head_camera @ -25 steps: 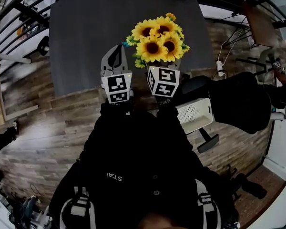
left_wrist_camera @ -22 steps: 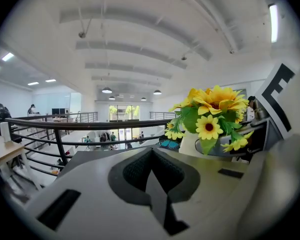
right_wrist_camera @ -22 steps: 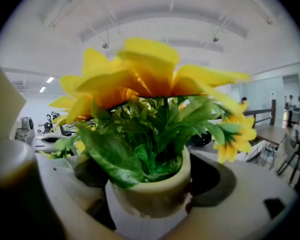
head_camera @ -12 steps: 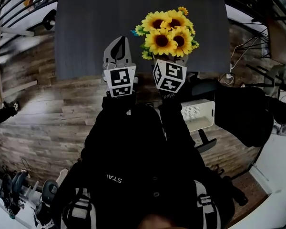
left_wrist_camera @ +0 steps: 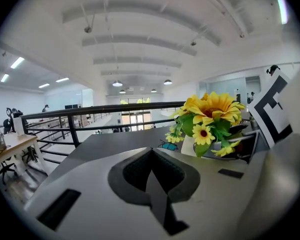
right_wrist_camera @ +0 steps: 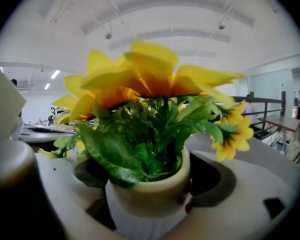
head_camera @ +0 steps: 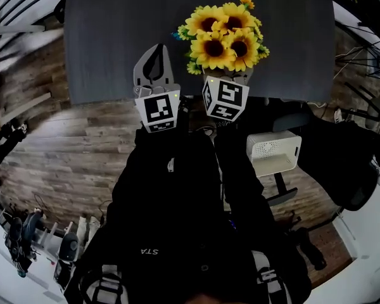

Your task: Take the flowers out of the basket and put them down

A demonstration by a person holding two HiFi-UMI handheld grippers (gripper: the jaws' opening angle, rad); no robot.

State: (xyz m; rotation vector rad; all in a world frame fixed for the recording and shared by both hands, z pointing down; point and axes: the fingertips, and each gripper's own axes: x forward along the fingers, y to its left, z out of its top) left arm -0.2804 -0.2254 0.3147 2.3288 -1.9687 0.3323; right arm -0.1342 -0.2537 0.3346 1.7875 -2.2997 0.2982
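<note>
Right gripper view shows the right gripper [right_wrist_camera: 148, 178] clamped on the sunflower pot [right_wrist_camera: 146, 196]; it wants lowering upright, gently, onto the grey table [head_camera: 107, 37], while the left gripper [left_wrist_camera: 151, 156], jaws together and empty, stays clear

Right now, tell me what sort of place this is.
Probably an open-plan office or workshop on an upper level: a black railing runs behind the grey table, ceiling lamps hang in a long hall, and a desk stands at the left.

Sunflowers [head_camera: 223, 35], yellow-petalled with dark centres above green leaves, stand upright in a small cream pot [right_wrist_camera: 149, 189], upper centre of the head view, the pot gripped between the right gripper's [head_camera: 228, 80] jaws.
</note>
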